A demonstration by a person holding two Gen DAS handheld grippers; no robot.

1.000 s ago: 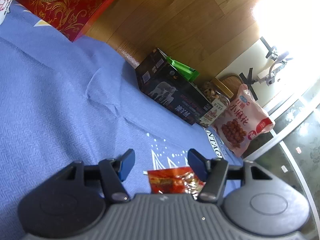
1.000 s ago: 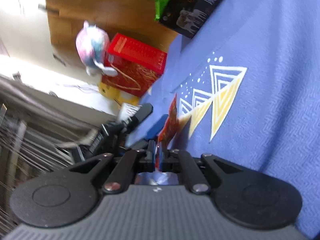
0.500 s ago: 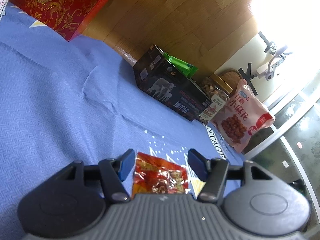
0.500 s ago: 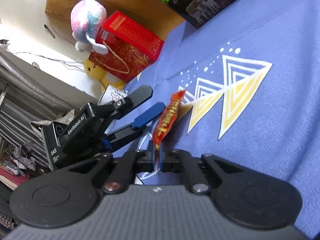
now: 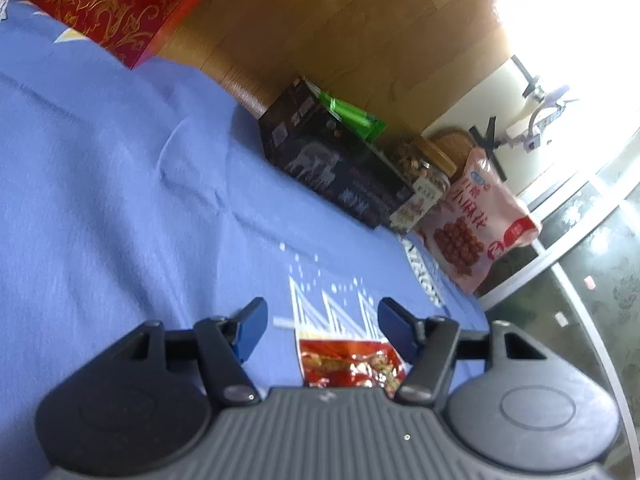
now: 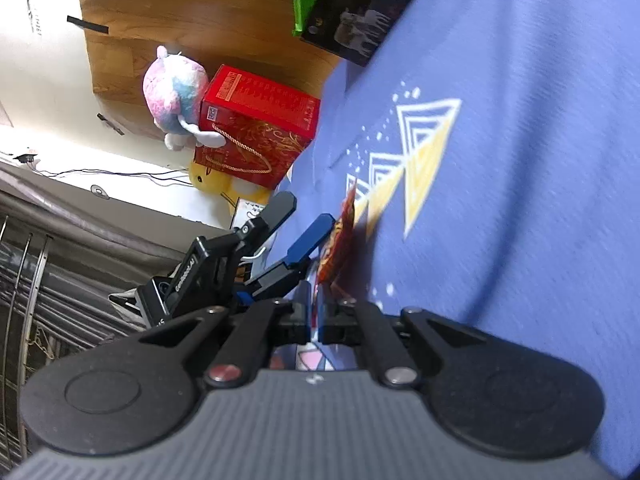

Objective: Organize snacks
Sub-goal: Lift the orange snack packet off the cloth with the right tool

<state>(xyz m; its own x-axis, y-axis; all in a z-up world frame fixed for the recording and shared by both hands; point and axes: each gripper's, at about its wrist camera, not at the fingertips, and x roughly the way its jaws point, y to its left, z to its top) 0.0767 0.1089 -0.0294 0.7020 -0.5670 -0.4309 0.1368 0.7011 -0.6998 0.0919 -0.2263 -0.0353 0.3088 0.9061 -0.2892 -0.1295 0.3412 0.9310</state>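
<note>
A red foil snack packet (image 6: pixel 340 240) stands on edge over the blue cloth, with my right gripper (image 6: pixel 316 314) shut on its near end. In the left wrist view the same packet (image 5: pixel 348 364) lies low between the blue pads of my left gripper (image 5: pixel 322 312), nearer the right pad. The left jaws are opening and the pads do not press on the packet. The left gripper (image 6: pixel 306 212) also shows in the right wrist view, just left of the packet. Along the far edge stand a dark snack box (image 5: pixel 336 168), a green packet (image 5: pixel 352 114), a nut jar (image 5: pixel 424 168) and a pink bag (image 5: pixel 476 220).
A blue cloth (image 5: pixel 120 220) with white and yellow triangles covers the surface. A red gift box (image 5: pixel 120 0) stands at the far left corner, with a plush toy (image 6: pixel 176 92) beside it. Wooden floor lies beyond the cloth's edge.
The packet sat deeper and centred between the left pads half a second ago; now it has drawn back toward the camera and to the right. The right gripper has shifted with it.
</note>
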